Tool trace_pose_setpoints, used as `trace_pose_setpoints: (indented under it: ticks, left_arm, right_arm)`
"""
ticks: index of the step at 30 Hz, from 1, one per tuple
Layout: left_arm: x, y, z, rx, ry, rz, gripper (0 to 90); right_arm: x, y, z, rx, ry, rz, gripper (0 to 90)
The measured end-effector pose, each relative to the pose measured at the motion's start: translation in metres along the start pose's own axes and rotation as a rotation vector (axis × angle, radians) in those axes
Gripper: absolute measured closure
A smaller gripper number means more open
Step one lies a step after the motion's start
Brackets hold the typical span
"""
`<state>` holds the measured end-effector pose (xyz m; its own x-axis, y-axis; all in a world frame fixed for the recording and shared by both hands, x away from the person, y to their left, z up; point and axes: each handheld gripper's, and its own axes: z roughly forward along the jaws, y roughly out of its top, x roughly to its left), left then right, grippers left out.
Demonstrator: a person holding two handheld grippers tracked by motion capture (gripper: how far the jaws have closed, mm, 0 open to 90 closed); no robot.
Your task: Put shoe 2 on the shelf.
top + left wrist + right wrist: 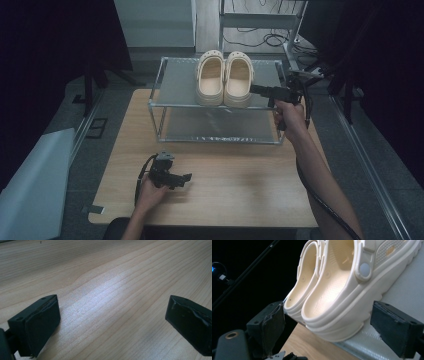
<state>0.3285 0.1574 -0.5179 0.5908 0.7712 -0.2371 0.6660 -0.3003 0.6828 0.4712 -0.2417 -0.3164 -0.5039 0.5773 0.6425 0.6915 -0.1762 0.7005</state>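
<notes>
Two cream clogs stand side by side, heels toward me, on the top shelf of a metal rack (pixel 172 85): the left clog (pixel 210 80) and the right clog (pixel 239 80). My right gripper (pixel 256 90) is level with that shelf, pointing left at the right clog's heel. In the right gripper view the right clog (pixel 342 297) has its heel between the right gripper (pixel 324 325) jaws. Both pads stand clear of it, so the gripper is open. My left gripper (pixel 187 177) rests low over the wooden table (pixel 240 170), open, with bare wood between the left gripper (pixel 112 312) jaws.
The rack has a lower shelf (pixel 215 125) with nothing on it, and it stands at the table's far side. A pale sheet (pixel 35 185) lies on the floor at the left. Cables (pixel 260 37) and a metal frame (pixel 260 20) are behind the rack.
</notes>
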Motion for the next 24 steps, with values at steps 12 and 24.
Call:
trace_pose_setpoints:
  ticks: [12,24]
  left_arm:
    - [0.001,0.0,0.0,-0.004,0.001,-0.003,0.0]
    - [0.0,-0.001,0.0,-0.003,0.003,-0.001,0.0]
  right_arm:
    - [-0.007,-0.019,-0.019,0.012,0.073,0.023,10.3]
    - [-0.013,-0.044,-0.036,0.039,0.116,0.043,7.3]
